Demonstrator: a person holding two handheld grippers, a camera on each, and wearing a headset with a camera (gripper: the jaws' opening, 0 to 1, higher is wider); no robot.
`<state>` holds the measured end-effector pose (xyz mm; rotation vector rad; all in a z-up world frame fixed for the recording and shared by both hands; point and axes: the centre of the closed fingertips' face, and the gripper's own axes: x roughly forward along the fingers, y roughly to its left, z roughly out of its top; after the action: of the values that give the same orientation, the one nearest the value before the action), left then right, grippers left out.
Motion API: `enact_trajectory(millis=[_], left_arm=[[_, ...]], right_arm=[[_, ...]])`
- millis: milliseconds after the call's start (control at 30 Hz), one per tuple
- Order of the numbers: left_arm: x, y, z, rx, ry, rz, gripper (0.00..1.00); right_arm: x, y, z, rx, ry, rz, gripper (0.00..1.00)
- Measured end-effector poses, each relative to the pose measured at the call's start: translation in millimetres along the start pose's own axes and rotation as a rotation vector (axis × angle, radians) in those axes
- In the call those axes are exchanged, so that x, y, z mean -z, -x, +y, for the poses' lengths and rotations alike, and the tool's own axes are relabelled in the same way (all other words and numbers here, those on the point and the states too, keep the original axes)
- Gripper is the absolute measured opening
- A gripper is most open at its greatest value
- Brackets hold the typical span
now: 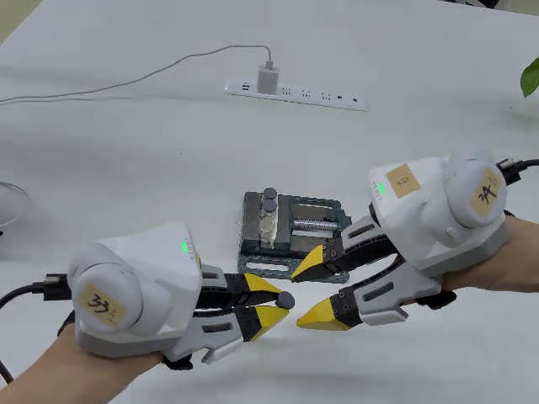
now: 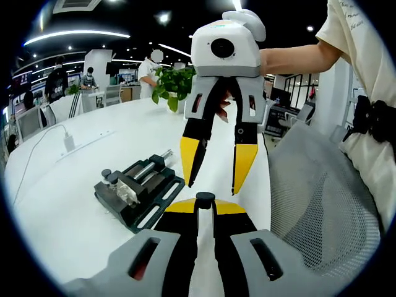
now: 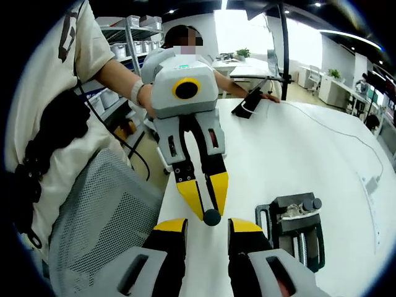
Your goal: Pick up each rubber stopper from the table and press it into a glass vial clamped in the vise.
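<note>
A dark rubber stopper (image 1: pixel 285 300) sits pinched at the yellow tips of my left gripper (image 1: pixel 275 303), low in the head view and above the white table. My right gripper (image 1: pixel 308 293) faces it tip to tip, open, with its jaws spread on either side of the stopper and not touching it. In the left gripper view the stopper (image 2: pixel 205 198) stands between my own jaws, and the open right gripper (image 2: pixel 213 182) hangs just beyond. The right gripper view has the stopper (image 3: pixel 212 217) just ahead of its own open jaws. Behind stands a dark vise (image 1: pixel 290 231) clamping glass vials (image 1: pixel 268 224) capped with dark stoppers (image 1: pixel 269 199).
A white power strip (image 1: pixel 295 93) with a charger and cable lies at the back of the table. A green plant leaf (image 1: pixel 530 77) shows at the right edge. A grey mesh chair (image 2: pixel 322 204) stands beside the table near the person's body.
</note>
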<state>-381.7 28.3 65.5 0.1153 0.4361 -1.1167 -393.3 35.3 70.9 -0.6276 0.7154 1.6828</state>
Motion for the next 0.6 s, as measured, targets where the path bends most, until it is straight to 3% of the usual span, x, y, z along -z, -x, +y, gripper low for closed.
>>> enact_trajectory(millis=[300,600], left_arm=[[0.6,-2.6,-4.4,0.018,-0.002,0.003,0.05],[1.9,-3.7,-7.7,0.03,0.002,0.008,0.05]], right_arm=[[4.0,-2.5,0.4,-0.019,0.045,0.046,0.13],[6.1,-5.3,5.3,-0.041,0.052,0.063,0.11]])
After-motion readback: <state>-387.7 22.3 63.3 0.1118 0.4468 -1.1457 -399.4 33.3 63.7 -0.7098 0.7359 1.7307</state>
